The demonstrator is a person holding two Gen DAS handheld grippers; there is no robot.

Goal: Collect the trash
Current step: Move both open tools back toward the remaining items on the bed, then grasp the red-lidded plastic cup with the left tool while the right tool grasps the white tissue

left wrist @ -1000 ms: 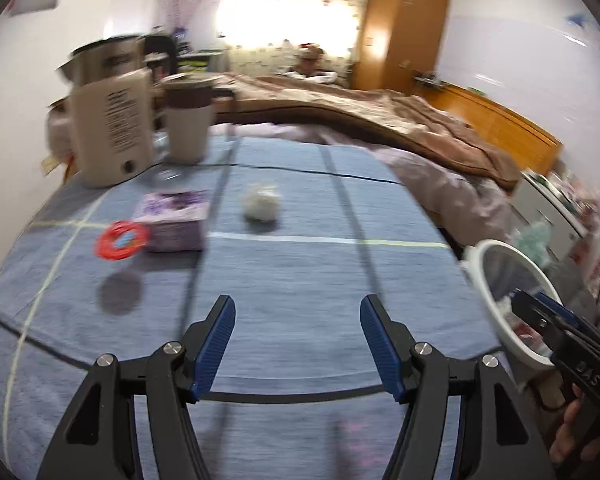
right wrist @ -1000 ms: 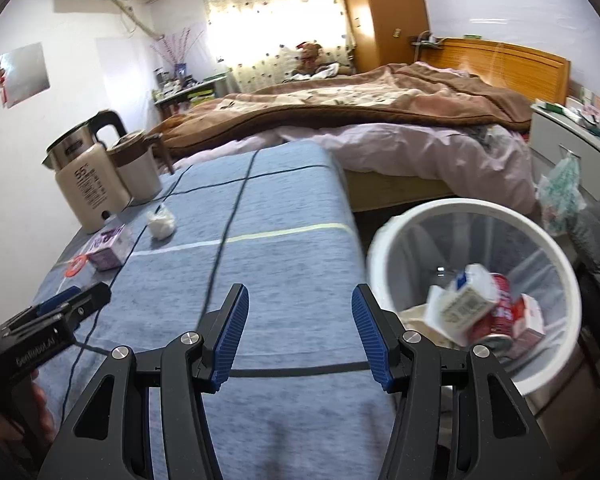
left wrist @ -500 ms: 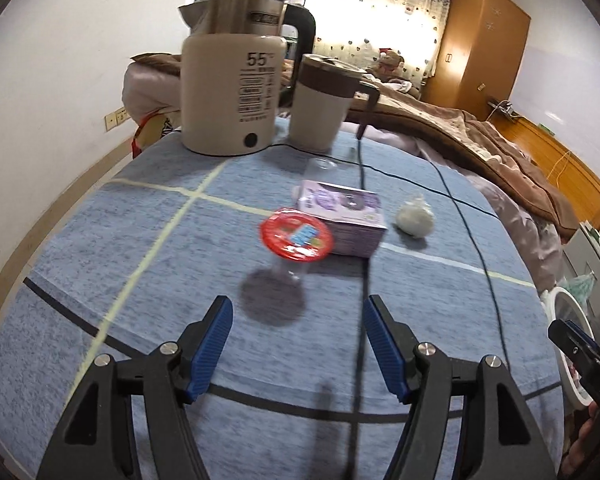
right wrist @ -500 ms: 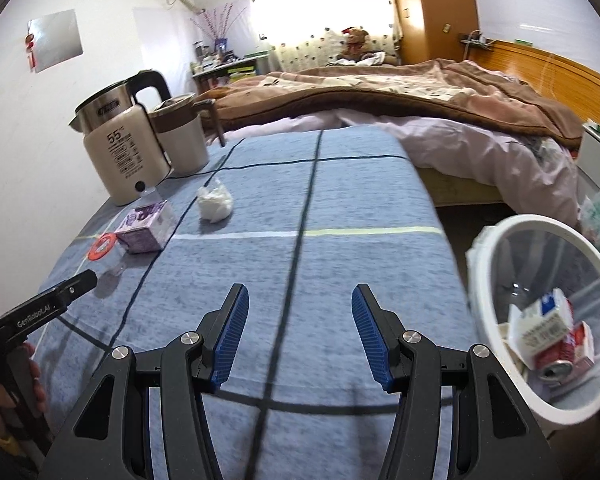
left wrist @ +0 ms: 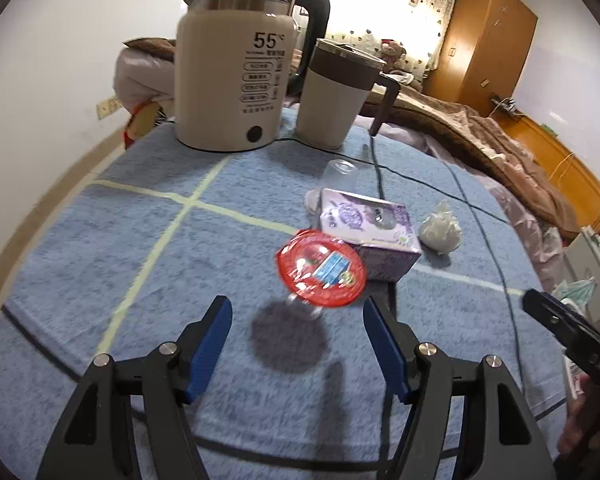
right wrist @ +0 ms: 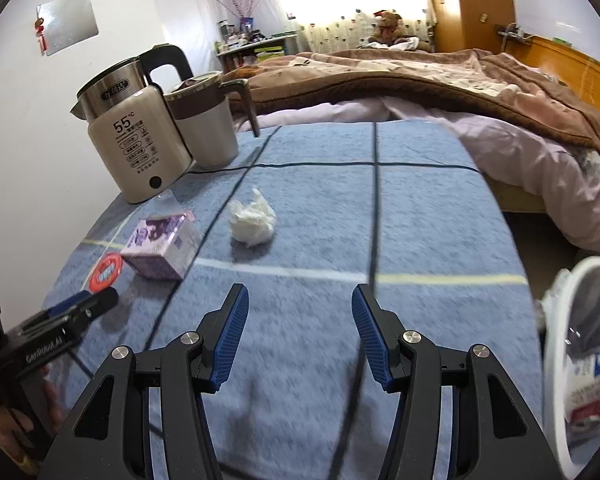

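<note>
On the blue-clothed table (left wrist: 112, 240), three pieces of trash wait near the kettle (left wrist: 236, 64): one red-lidded cup (left wrist: 320, 272), one purple carton (left wrist: 370, 232) touching it, one crumpled tissue (right wrist: 252, 220) beside that. Left tongs (left wrist: 296, 336), jaws apart and empty, line up on the cup, seemingly the pickup step; next comes closing around it. Right tongs (right wrist: 296, 332) hang apart, empty, beside one bin (right wrist: 556, 344).

Blue-clothed table (right wrist: 420, 220); kettle (left wrist: 236, 72); carton (left wrist: 368, 228)
</note>
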